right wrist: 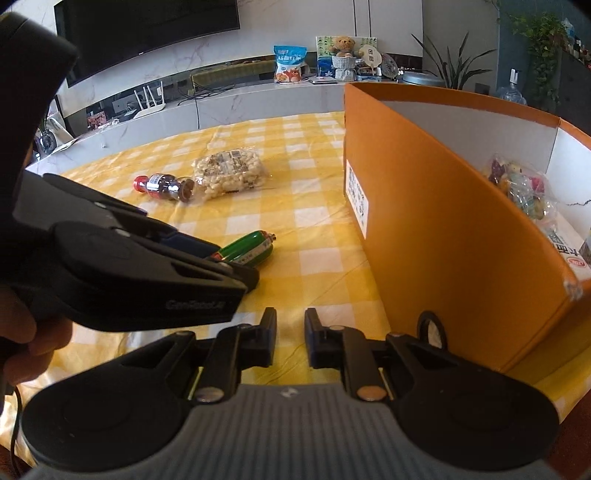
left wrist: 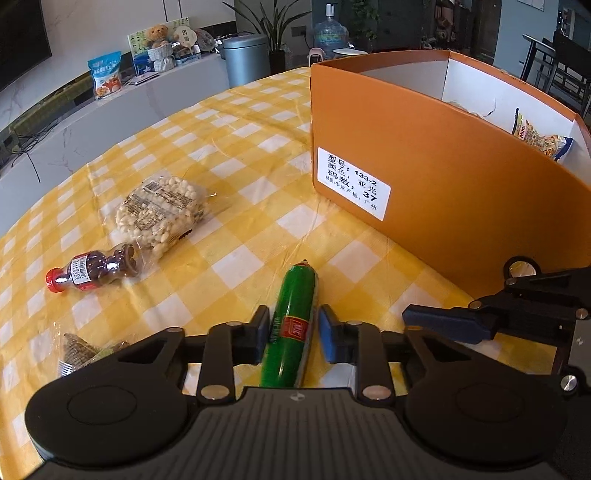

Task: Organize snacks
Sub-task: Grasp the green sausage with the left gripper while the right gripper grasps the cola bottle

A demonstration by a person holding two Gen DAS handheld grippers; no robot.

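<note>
Yellow-check desk [left wrist: 236, 155], left view: left claw [left wrist: 291, 332] straddles the sausage [left wrist: 293, 321], pads close but seemingly not yet clamped. Loose: nut pack [left wrist: 159, 210], bottle [left wrist: 96, 271], wrapped snack [left wrist: 85, 352]. Box [left wrist: 436, 177] holds some packets.

Right view: right claw [right wrist: 290, 338] narrowly parted, empty, beside box [right wrist: 424, 206]; candy bag [right wrist: 517, 188] inside. Roughly half sorted; four items remain.

Yellow checked tablecloth [left wrist: 236, 155], marble ledge [right wrist: 236, 99], dark television [right wrist: 147, 33], grey bin [left wrist: 245, 59], potted plant [left wrist: 271, 26]
</note>
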